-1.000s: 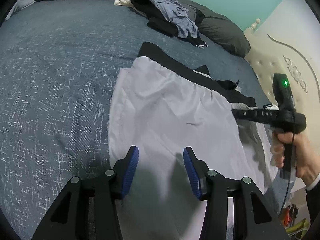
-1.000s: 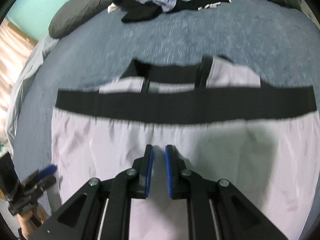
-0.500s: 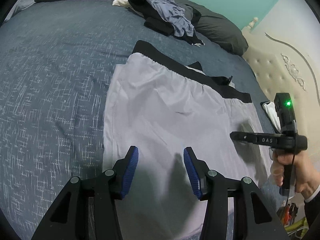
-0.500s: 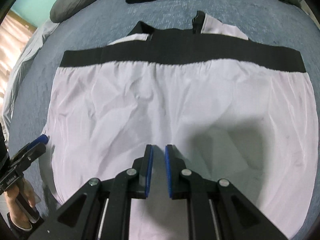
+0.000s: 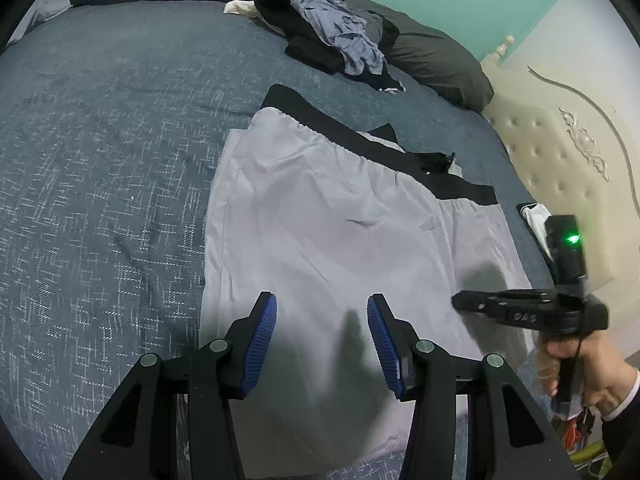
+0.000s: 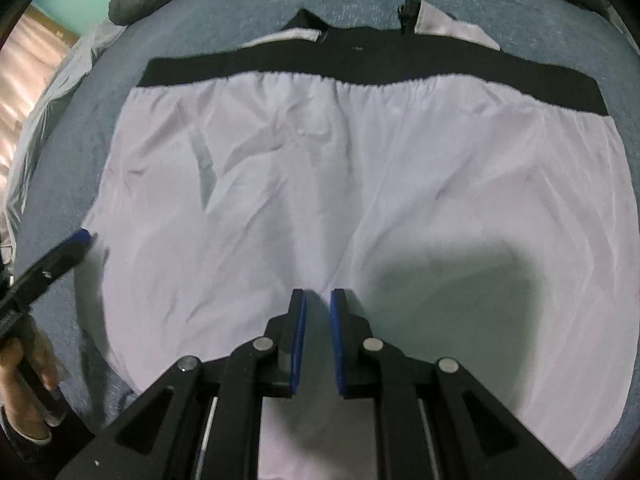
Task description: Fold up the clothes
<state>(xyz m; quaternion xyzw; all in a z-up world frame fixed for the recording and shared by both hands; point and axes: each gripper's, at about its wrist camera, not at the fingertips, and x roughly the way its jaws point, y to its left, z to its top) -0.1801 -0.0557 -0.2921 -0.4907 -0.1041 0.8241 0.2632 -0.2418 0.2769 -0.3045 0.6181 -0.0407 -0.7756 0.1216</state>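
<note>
Shorts [image 6: 320,184] lie flat on bed [image 5: 100,160], black waistband [image 6: 400,68] at far edge, hem toward us. No fold made yet.

Left gripper [image 5: 322,340]: released, jaws half apart, nothing between, over left part of shorts.

Right gripper [image 6: 318,340]: nearly clenched, narrow gap, empty, above near centre of shorts.

We judge next step: grasp for first fold.
- Open right gripper before descent.
- Pinch both layers at hem or side edge.
- Lift evenly, keep waistband straight.
- Avoid catching bed cover.

Clothes pile [image 5: 332,36] well apart, near pillows.
</note>
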